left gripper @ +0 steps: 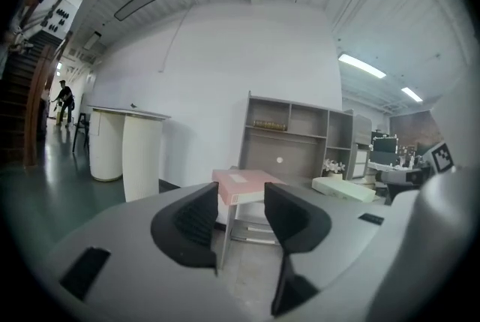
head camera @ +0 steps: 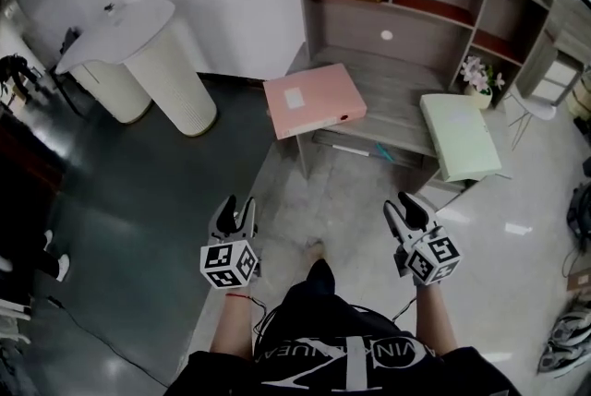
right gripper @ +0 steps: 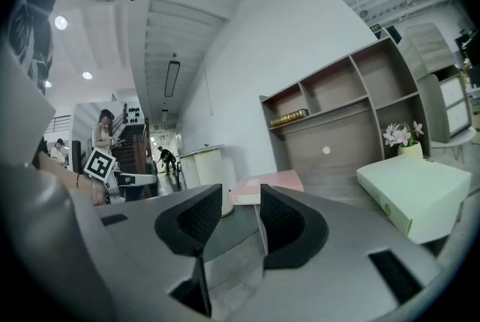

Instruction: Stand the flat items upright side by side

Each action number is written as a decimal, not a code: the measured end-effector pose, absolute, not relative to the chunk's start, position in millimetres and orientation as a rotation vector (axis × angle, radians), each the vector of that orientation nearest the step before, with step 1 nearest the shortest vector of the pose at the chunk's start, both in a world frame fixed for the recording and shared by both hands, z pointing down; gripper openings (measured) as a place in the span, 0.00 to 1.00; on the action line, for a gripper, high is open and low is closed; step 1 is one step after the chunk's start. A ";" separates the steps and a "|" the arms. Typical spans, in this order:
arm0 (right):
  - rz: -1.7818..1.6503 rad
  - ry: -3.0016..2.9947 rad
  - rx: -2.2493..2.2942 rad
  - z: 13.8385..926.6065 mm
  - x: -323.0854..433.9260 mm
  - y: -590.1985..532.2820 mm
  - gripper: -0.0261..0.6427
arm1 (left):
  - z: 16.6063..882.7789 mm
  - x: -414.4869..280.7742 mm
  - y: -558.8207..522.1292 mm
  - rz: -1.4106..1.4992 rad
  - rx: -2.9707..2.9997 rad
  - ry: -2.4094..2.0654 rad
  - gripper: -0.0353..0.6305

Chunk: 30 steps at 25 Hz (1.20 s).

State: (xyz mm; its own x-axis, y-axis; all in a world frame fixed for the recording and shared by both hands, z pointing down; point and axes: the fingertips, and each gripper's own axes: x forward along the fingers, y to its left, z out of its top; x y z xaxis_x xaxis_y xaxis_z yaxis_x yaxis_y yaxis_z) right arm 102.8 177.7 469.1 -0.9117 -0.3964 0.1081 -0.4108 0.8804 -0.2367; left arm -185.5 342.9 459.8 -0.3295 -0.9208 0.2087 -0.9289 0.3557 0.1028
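Your left gripper has its jaws apart with nothing between them, and your right gripper is released too, also empty. Both hang well short of the grey desk, with pale floor between. The pink box file lies flat over the desk's left front corner. The green box file lies flat at the right, overhanging the front edge, near a flower pot. A white round counter stands off to the left.

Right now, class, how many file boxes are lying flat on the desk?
2. The pink box lies at the desk's front left corner, overhanging it; the green box lies at the right end, near the flowers. No others show.
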 end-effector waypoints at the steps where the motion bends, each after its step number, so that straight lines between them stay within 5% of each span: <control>1: 0.395 -2.986 0.647 467.6 93.0 167.2 0.29 | 460.6 -194.0 328.5 0.052 1.672 -2.373 0.32; 21: 0.434 -2.873 0.632 488.9 -47.0 40.2 0.29 | 509.4 -316.9 168.9 -0.029 1.697 -2.185 0.34; 30: 0.441 -2.817 0.561 512.4 -72.1 32.0 0.29 | 545.1 -313.5 144.3 -0.075 1.659 -2.056 0.38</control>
